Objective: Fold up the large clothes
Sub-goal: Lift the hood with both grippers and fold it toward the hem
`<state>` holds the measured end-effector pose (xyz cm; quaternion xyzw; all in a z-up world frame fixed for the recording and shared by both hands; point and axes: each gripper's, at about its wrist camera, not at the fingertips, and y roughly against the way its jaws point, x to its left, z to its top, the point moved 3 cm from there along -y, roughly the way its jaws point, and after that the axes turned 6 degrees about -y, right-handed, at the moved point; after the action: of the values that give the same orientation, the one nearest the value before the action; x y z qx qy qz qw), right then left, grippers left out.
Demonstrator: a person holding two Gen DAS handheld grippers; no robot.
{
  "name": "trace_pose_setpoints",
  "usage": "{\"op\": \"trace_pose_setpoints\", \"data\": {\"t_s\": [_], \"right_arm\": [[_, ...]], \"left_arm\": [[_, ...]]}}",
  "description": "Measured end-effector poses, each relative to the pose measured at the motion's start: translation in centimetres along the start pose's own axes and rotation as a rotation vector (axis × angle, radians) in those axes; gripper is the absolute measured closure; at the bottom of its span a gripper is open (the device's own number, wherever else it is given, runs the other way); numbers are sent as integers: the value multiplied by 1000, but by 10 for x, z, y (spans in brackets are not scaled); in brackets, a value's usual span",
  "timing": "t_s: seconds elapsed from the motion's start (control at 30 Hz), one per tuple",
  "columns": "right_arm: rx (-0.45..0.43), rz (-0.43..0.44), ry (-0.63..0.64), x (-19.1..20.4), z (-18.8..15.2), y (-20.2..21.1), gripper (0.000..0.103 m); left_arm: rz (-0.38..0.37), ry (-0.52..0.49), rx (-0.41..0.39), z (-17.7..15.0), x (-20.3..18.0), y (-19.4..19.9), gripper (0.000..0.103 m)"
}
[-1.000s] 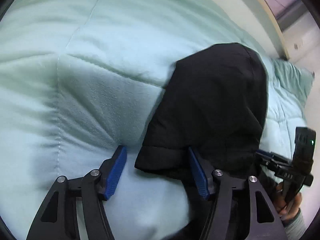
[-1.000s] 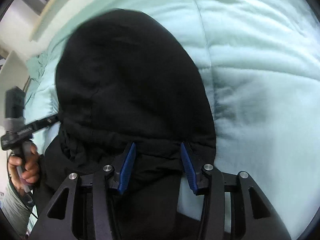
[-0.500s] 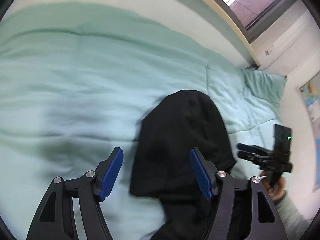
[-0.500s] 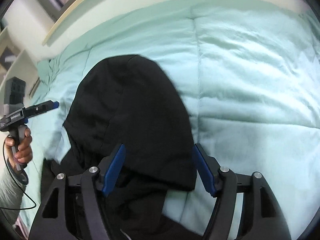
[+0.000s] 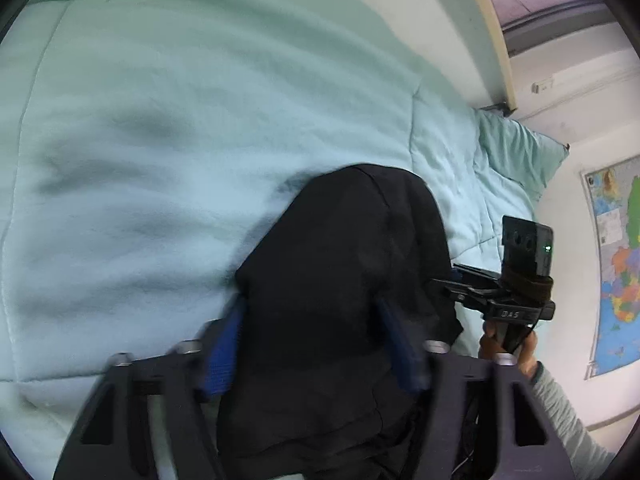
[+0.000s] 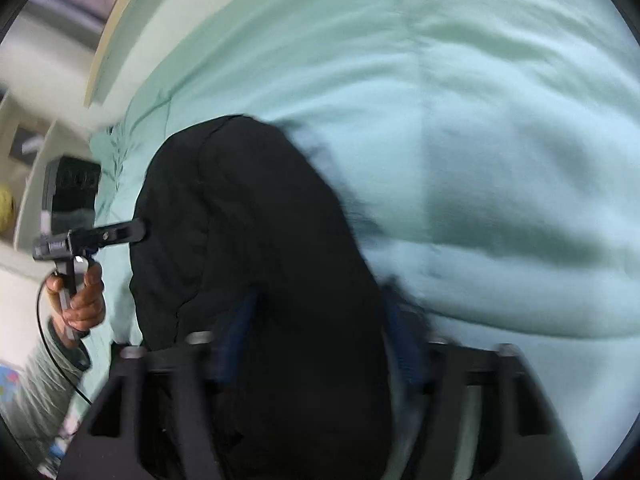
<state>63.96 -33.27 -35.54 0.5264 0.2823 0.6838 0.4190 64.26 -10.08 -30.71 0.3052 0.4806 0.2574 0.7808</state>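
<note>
A black hooded garment (image 5: pixel 344 264) lies on a light green quilt (image 5: pixel 160 128); its rounded hood points away from me. It also shows in the right wrist view (image 6: pixel 248 240). My left gripper (image 5: pixel 310 346) is open, its blue-padded jaws standing either side of the hood's near part. My right gripper (image 6: pixel 320 340) is open too, jaws astride the same black cloth. Each gripper shows from the side in the other's view, the right one (image 5: pixel 452 280) at the hood's right edge, the left one (image 6: pixel 136 230) at its left edge. The garment's body is hidden below the frames.
The quilt (image 6: pixel 500 160) covers the whole bed. A green pillow (image 5: pixel 516 152) lies at the far right by the wall. A map (image 5: pixel 616 264) hangs on the right wall. A wooden headboard edge (image 5: pixel 488 40) runs along the far side. Shelves (image 6: pixel 24 184) stand at left.
Both grippers have dropped and come forward over the hood, which now fills the space between each pair of jaws. Both views are blurred by motion. The jaws stay open.
</note>
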Motion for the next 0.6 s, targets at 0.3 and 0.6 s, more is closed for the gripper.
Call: {"op": "trace_pose_setpoints", "data": {"t_s": [0.3, 0.6], "right_arm": [[-190, -122, 231, 82, -66, 96, 84], [-339, -204, 297, 159, -216, 192, 84]], "left_arm": [[73, -212, -168, -61, -83, 87, 88], [115, -347, -212, -207, -196, 183, 88]]}}
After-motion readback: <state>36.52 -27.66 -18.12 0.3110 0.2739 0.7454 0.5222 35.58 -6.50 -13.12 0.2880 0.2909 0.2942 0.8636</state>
